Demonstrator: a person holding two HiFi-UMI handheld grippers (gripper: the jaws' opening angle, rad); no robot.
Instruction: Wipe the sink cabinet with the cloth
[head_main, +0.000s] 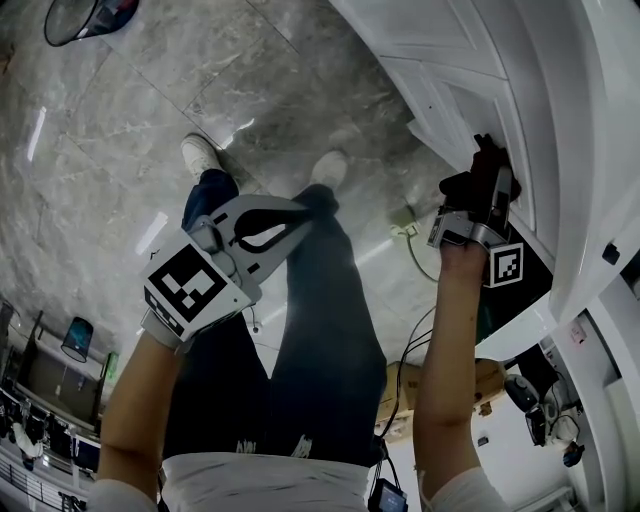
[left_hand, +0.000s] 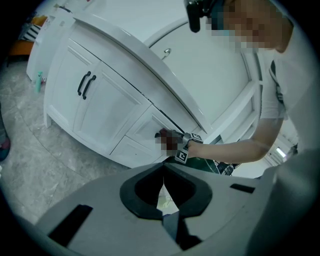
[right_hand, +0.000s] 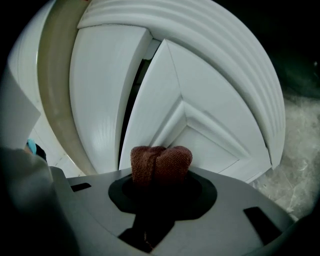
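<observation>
The white sink cabinet stands at my right, with panelled doors. A brown cloth is bunched between the jaws of my right gripper, its folded end up against a raised door panel. From the head view the cloth looks dark and touches the cabinet front, with the right gripper shut on it. My left gripper hangs over my legs, away from the cabinet, shut on nothing. Its own view looks across at the cabinet, the jaws meeting at the tips.
The grey marble floor spreads under my feet. A cable and a small green thing lie at the cabinet's foot. Two black handles sit on the far doors. Bags and gear crowd the floor behind my right arm.
</observation>
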